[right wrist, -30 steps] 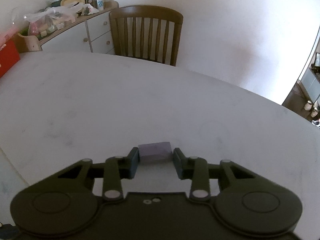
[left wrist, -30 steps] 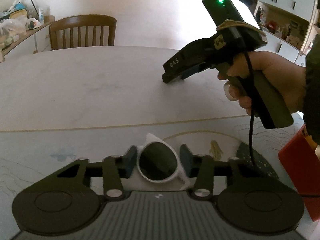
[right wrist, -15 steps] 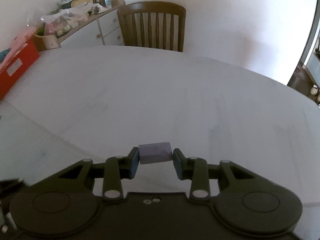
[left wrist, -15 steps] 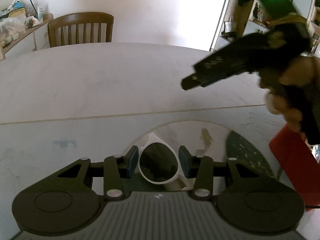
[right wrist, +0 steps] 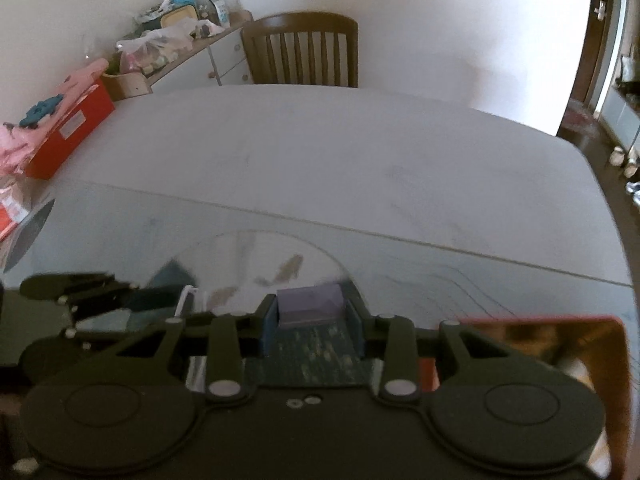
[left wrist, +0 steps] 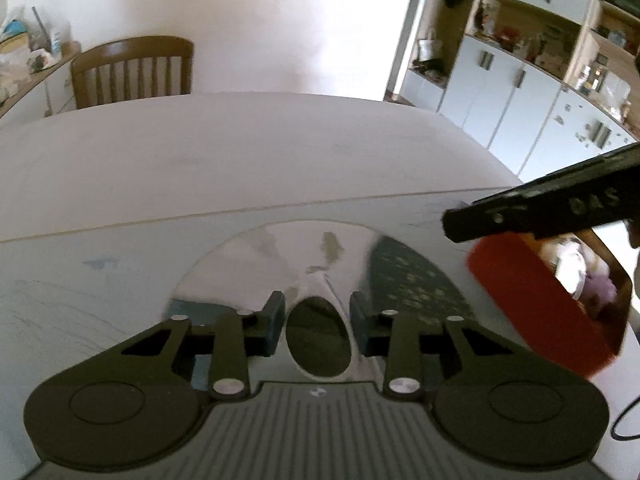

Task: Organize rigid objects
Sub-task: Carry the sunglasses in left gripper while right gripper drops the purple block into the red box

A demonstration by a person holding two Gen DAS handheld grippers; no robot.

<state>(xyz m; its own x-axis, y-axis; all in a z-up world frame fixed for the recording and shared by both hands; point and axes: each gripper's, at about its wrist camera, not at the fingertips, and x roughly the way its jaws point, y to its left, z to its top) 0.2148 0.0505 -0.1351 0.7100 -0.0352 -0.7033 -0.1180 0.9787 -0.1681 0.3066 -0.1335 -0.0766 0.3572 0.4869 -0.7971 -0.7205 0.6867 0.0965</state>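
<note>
My left gripper is shut on white-framed sunglasses, with a dark lens between the blue pads, held above the printed table mat. My right gripper is shut on a small lilac block and hangs over the mat near a red box at the lower right. The right gripper also shows in the left wrist view, above the red box. The left gripper shows in the right wrist view at the lower left.
The white table stretches ahead, with a wooden chair at its far side. Another red box with pink things stands at the table's left edge. A cluttered sideboard is behind it. Cupboards stand to the right.
My right gripper has swung back from the far table to the near right, over the mat by the red box, still holding the block. My left gripper has turned right with the sunglasses.
</note>
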